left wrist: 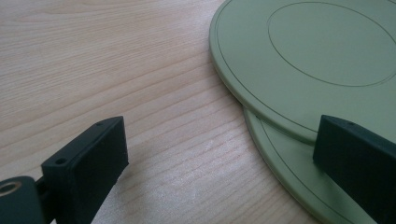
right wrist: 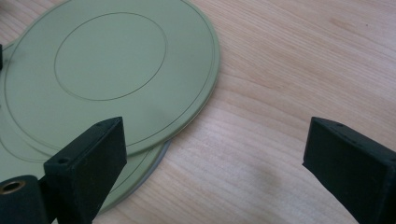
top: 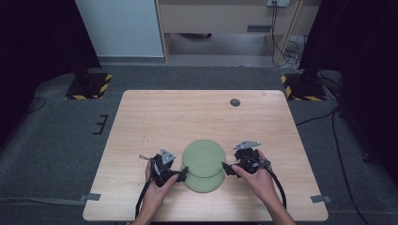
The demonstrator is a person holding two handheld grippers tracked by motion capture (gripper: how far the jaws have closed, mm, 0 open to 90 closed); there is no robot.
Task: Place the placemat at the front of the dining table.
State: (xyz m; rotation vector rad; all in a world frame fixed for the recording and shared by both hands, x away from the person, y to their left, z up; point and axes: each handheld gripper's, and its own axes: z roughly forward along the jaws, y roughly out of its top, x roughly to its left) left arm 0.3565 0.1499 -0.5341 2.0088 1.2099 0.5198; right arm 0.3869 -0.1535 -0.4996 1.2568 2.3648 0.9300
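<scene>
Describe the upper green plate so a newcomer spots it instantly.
On the wooden table, near its front edge, two flat green discs overlap between the left gripper and right gripper. The upper plate lies farther from the person, partly covering the lower plate.

Two plates lying on table [top: 155, 117], near front edge, centred. Upper plate [top: 204, 157] resting on lower plate [top: 202, 183], shifted toward far side, overlapping most of it. Left gripper [top: 180, 173] sitting just left of plates, right gripper [top: 226, 168] just right of them. Small round disc [top: 235, 102] lying far behind, well apart.
</scene>
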